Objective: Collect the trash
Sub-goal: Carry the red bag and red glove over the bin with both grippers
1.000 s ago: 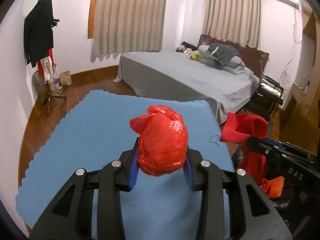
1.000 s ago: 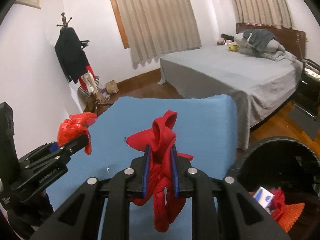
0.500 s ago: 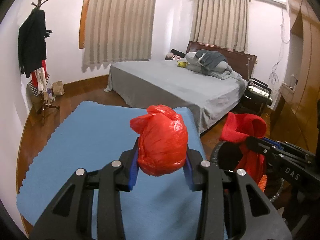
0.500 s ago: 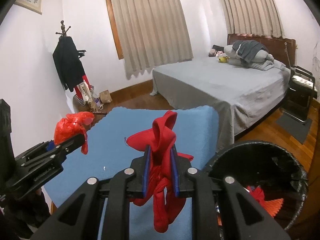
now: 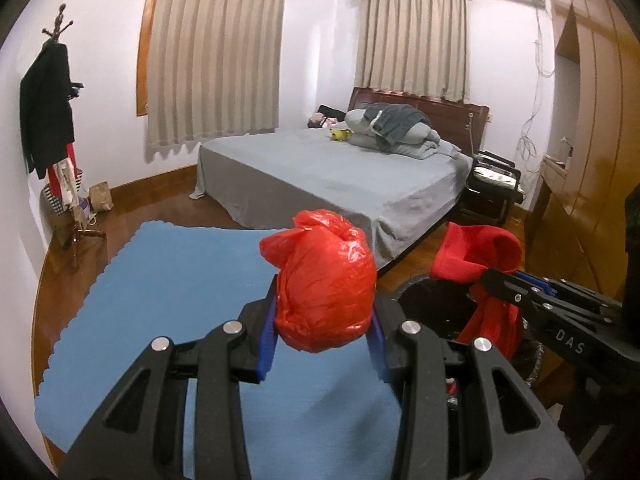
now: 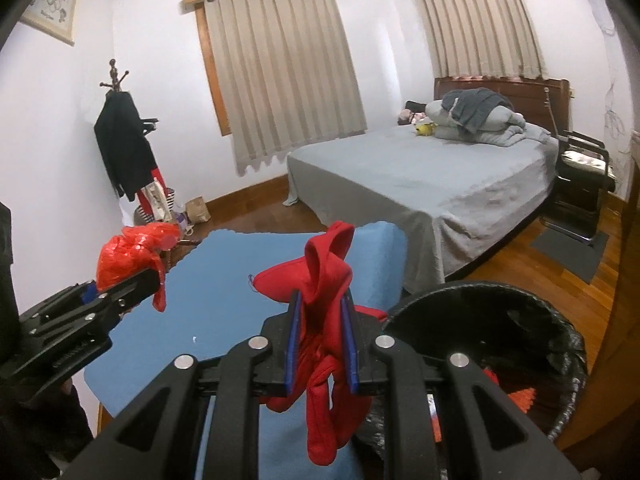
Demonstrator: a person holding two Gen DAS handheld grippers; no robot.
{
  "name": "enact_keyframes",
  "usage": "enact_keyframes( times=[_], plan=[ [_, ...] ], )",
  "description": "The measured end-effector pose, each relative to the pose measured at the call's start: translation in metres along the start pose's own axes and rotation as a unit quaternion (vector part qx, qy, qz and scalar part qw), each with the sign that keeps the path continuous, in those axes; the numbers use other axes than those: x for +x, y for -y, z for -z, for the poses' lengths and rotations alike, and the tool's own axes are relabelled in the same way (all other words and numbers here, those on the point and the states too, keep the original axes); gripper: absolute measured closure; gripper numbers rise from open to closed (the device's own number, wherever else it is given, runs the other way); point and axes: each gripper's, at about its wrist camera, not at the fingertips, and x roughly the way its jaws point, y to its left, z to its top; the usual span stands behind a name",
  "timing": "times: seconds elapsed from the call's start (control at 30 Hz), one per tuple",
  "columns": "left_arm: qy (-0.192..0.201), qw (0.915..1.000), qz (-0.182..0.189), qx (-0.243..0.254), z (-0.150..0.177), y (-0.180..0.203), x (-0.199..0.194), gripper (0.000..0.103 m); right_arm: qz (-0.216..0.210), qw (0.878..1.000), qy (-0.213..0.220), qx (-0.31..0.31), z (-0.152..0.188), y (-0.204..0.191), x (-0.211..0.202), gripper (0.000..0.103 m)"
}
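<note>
My left gripper (image 5: 323, 336) is shut on a crumpled red plastic bag (image 5: 326, 280) and holds it in the air over the blue mat (image 5: 168, 280). The bag also shows in the right wrist view (image 6: 128, 256). My right gripper (image 6: 320, 336) is shut on a red cloth (image 6: 320, 280) that hangs down between its fingers. In the left wrist view the red cloth (image 5: 476, 252) hangs over the black trash bin (image 5: 440, 312). The bin (image 6: 520, 320), lined with a black bag, sits at the right and holds orange and red scraps (image 6: 522, 398).
A bed with a grey cover (image 5: 340, 176) stands beyond the mat. A coat rack with dark clothes (image 5: 48, 120) is at the left wall, with a paper bag (image 5: 100, 196) on the wooden floor. A black chair (image 5: 492, 188) and a wooden wardrobe (image 5: 592, 160) are at the right.
Both grippers have risen and swung right with their loads. The mat has dropped lower in view and the black bin has come into sight under the red cloth.
</note>
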Motion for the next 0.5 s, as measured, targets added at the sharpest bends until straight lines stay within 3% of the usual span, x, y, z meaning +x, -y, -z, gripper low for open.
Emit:
enact_keyframes(
  times=[0.5],
  plan=[
    [-0.009, 0.9976, 0.061, 0.032, 0.007, 0.059, 0.028, 0.067, 0.063, 0.997, 0.004, 0.034, 0.011, 0.066, -0.012, 0.085]
  ],
)
